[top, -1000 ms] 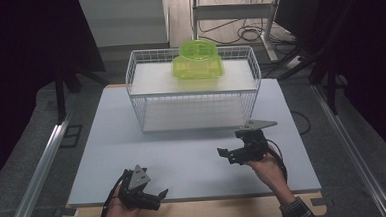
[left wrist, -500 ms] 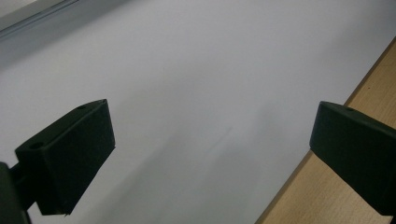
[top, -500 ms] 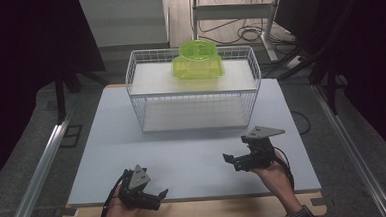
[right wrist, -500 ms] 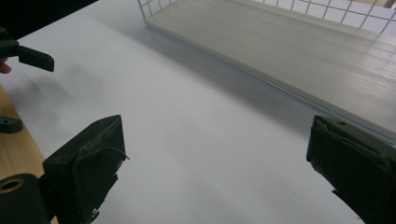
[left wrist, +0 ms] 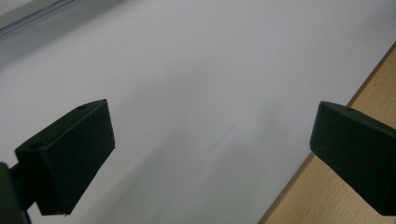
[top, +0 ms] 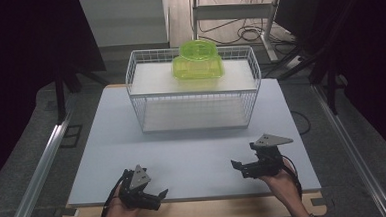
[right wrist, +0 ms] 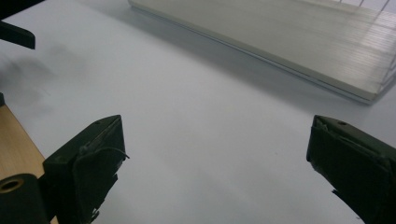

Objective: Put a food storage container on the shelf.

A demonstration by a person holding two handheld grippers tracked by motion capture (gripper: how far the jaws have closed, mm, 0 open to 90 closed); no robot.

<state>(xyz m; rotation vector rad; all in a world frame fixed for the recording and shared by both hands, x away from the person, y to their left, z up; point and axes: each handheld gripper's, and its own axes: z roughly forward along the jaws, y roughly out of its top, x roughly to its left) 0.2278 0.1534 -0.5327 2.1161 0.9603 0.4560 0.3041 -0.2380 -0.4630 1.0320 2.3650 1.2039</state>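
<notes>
A lime-green translucent container (top: 197,60) stands on the upper shelf of a white wire rack (top: 140,98) at the back middle of the table. My left gripper (top: 153,198) rests near the front edge at the left, open, its jaws wide apart over bare white surface (left wrist: 210,140). At the front right my right gripper (top: 239,168) points left, also open with nothing between its fingers (right wrist: 215,154). Both grippers are well in front of the rack and apart from each other.
The white mat (top: 193,148) covers most of the table, with a wooden edge (top: 196,211) along the front. The rack's lower board (right wrist: 280,42) lies ahead of the right gripper. A metal rail (top: 44,166) runs along the left; cables (top: 247,33) lie behind.
My right gripper has drawn back toward the front edge and slightly to the right. The left gripper has stayed put.
</notes>
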